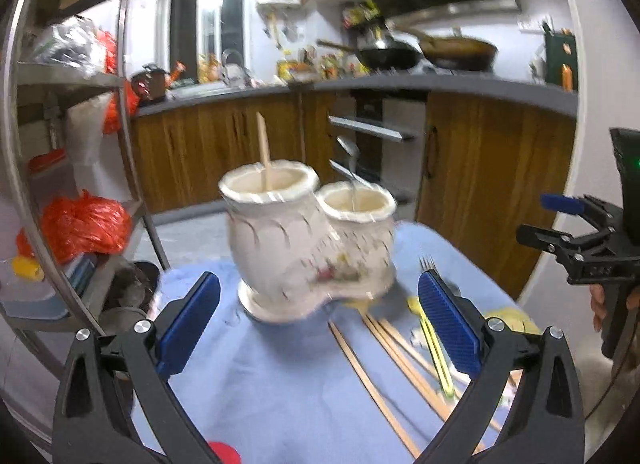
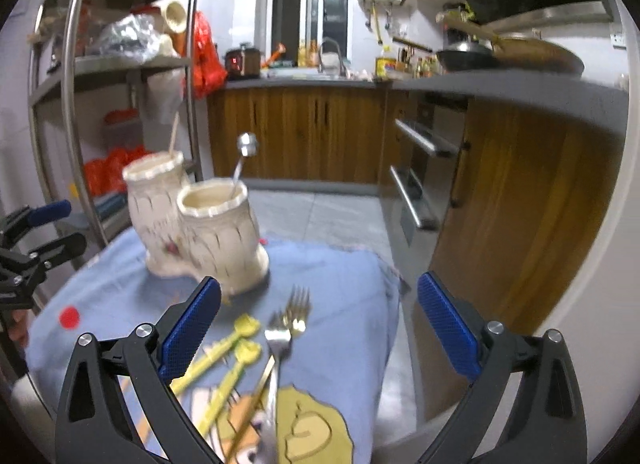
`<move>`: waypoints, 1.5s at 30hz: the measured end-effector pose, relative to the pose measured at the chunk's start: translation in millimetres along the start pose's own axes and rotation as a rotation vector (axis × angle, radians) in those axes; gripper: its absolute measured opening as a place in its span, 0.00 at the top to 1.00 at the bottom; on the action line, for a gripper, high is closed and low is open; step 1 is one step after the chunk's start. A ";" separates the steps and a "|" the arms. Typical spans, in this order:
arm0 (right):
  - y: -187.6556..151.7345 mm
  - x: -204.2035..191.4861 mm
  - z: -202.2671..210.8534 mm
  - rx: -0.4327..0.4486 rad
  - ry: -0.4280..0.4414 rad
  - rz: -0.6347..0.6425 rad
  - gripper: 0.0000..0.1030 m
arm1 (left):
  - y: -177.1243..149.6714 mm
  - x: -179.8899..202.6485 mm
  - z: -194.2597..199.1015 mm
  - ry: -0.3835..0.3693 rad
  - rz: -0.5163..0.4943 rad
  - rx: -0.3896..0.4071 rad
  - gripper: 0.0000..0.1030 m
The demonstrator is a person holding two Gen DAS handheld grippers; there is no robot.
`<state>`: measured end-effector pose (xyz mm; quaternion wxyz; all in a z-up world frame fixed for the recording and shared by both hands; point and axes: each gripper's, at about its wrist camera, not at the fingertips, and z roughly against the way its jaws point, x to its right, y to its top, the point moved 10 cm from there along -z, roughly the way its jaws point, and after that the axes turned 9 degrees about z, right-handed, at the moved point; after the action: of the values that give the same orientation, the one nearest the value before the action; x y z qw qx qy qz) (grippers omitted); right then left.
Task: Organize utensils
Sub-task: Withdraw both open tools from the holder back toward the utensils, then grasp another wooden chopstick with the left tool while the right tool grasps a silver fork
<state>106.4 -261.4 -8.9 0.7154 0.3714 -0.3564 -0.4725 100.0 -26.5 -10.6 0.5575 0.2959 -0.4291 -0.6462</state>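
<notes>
A white two-cup ceramic utensil holder stands on the blue cloth; it also shows in the right wrist view. One cup holds a wooden chopstick, the other a metal spoon. Loose chopsticks and a yellow-handled utensil lie on the cloth. Two forks and two yellow utensils lie in front of my right gripper. My left gripper is open and empty, just in front of the holder. My right gripper is open and empty above the forks.
The small table's blue cloth ends at the right edge. A metal shelf rack with red bags stands at the left. Wooden cabinets and a counter with pans are behind. A red dot marks the cloth.
</notes>
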 end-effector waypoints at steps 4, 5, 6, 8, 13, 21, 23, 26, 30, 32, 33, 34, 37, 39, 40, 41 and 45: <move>-23.7 -3.9 -13.3 -0.076 0.048 -0.023 0.05 | -31.6 7.9 -16.6 0.016 -0.052 -0.117 0.05; -26.9 -5.1 -15.5 -0.090 0.052 -0.021 0.05 | -40.1 9.7 -20.7 0.015 -0.056 -0.146 0.05; -31.8 -6.4 -19.5 -0.111 0.055 -0.017 0.05 | -45.8 10.5 -23.5 0.018 -0.057 -0.166 0.05; -38.3 -7.7 -24.2 -0.136 0.051 -0.008 0.05 | -59.9 9.9 -31.2 0.034 -0.048 -0.219 0.05; -50.4 -12.3 -37.2 -0.184 0.055 0.001 0.05 | -86.2 2.4 -47.5 0.054 0.010 -0.330 0.05; -64.0 -26.5 -58.1 -0.249 0.093 0.014 0.05 | -105.2 1.3 -57.4 0.062 0.019 -0.401 0.06; -64.1 -29.4 -64.1 -0.260 0.089 0.026 0.05 | -107.2 2.7 -58.3 0.067 0.011 -0.405 0.06; -65.5 -31.7 -69.1 -0.280 0.094 0.028 0.05 | -110.4 6.7 -59.9 0.059 0.009 -0.421 0.15; -65.0 -30.7 -68.4 -0.278 0.093 0.020 0.05 | -112.6 10.6 -61.6 0.039 0.016 -0.441 0.38; -64.8 -30.5 -68.7 -0.278 0.096 0.017 0.05 | -113.9 13.5 -64.1 0.026 0.018 -0.451 0.47; -64.7 -31.1 -68.7 -0.278 0.099 0.017 0.05 | -114.2 13.4 -64.7 0.029 0.015 -0.452 0.50; -64.5 -30.9 -69.4 -0.279 0.101 0.018 0.05 | -113.8 13.8 -65.7 0.034 0.008 -0.447 0.53; -63.6 -30.9 -69.2 -0.276 0.107 0.016 0.07 | -111.9 10.5 -67.1 0.038 0.013 -0.443 0.61; -62.3 -30.9 -68.1 -0.270 0.109 0.017 0.08 | -111.2 6.2 -66.7 0.033 0.036 -0.451 0.62; -61.5 -31.2 -67.5 -0.268 0.109 0.020 0.10 | -111.5 2.9 -66.6 0.041 0.040 -0.454 0.62; -61.2 -31.5 -67.2 -0.268 0.107 0.023 0.15 | -111.8 -0.1 -66.5 0.053 0.040 -0.455 0.63; -61.5 -34.5 -69.5 -0.277 0.116 0.023 0.28 | -113.3 1.9 -66.6 0.068 0.015 -0.453 0.63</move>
<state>130.6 -232.4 -100.4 0.7845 0.2917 -0.2502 -0.4866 104.1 -42.2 -141.1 0.6286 0.1818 -0.2563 -0.7114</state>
